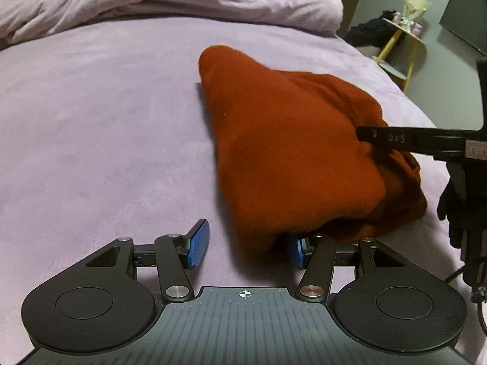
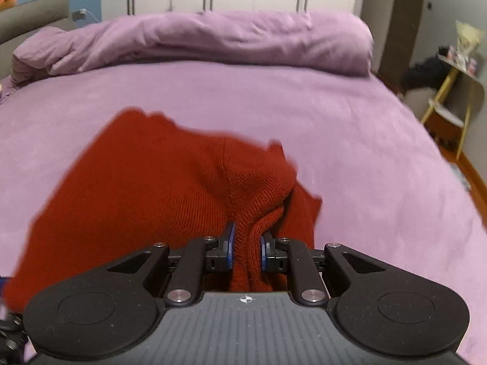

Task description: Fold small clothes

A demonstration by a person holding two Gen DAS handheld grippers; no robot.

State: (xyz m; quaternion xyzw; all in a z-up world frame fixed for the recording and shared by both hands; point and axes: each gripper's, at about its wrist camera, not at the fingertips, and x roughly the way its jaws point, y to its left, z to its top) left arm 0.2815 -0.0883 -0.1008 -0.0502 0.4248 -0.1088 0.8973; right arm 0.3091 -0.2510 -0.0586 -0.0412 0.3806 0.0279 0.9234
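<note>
The right hand-held gripper (image 2: 246, 245) is pinching a bunched fold of the red knit garment (image 2: 158, 188) above the bed (image 2: 350, 127), presumably for folding, while the left hand-held gripper (image 1: 248, 248) is waiting unclenched beside it.

Ribbed knit red garment (image 2: 146, 188) on a matt, soft-napped purple sheet (image 2: 350, 140).

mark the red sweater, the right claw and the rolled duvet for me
red sweater (image 1: 289, 152): left wrist view, middle of the knit.
right claw (image 2: 246, 248): right wrist view, between its fingertips, shut on a sweater fold.
rolled duvet (image 2: 213, 39): right wrist view, top of the roll.
</note>
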